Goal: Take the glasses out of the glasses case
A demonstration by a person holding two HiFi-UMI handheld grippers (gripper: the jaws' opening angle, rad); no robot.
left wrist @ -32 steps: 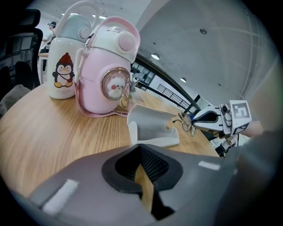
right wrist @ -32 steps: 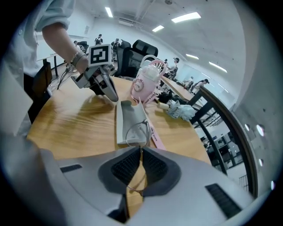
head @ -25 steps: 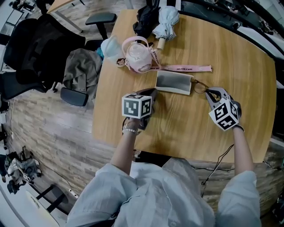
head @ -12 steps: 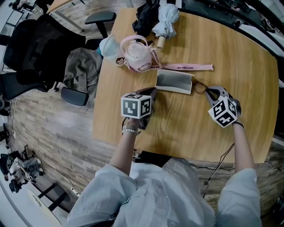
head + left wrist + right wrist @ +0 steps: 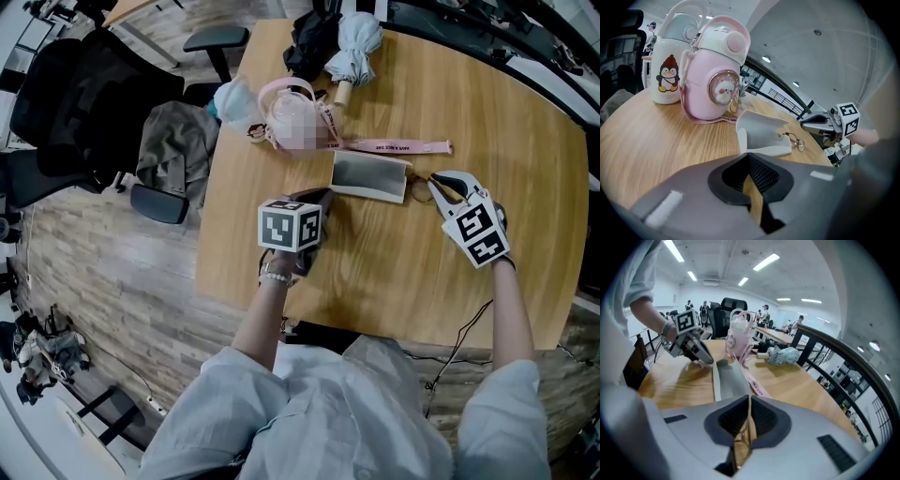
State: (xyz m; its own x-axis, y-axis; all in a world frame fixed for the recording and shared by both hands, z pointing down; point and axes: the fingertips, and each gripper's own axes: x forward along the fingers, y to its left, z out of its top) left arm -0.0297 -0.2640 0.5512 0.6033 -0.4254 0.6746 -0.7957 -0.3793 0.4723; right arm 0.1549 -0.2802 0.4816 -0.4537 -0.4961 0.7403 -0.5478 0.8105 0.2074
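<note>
Head view lets us see the glasses [image 5: 424,185] on the table [image 5: 394,272] at the right end of the grey case [image 5: 368,175], one thin arm pinched in our right gripper's [image 5: 439,183] fingers, which have just eased slightly apart, while our left gripper [image 5: 324,195] rests near the case, fingers pressed together on nothing.

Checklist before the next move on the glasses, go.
1. Right gripper on the glasses: fingers nearly together, having just eased open slightly, with a thin gold piece pinched between them. Ok.
2. Glasses out of the glasses case: the lenses lie on the table at its open end. Fully out: cannot tell.
3. Case held steady: left gripper has its fingers together and empty, with the case ahead of them. Not ok.
4. Pink strap away from the glasses: it lies beyond the case. Ok.
</note>
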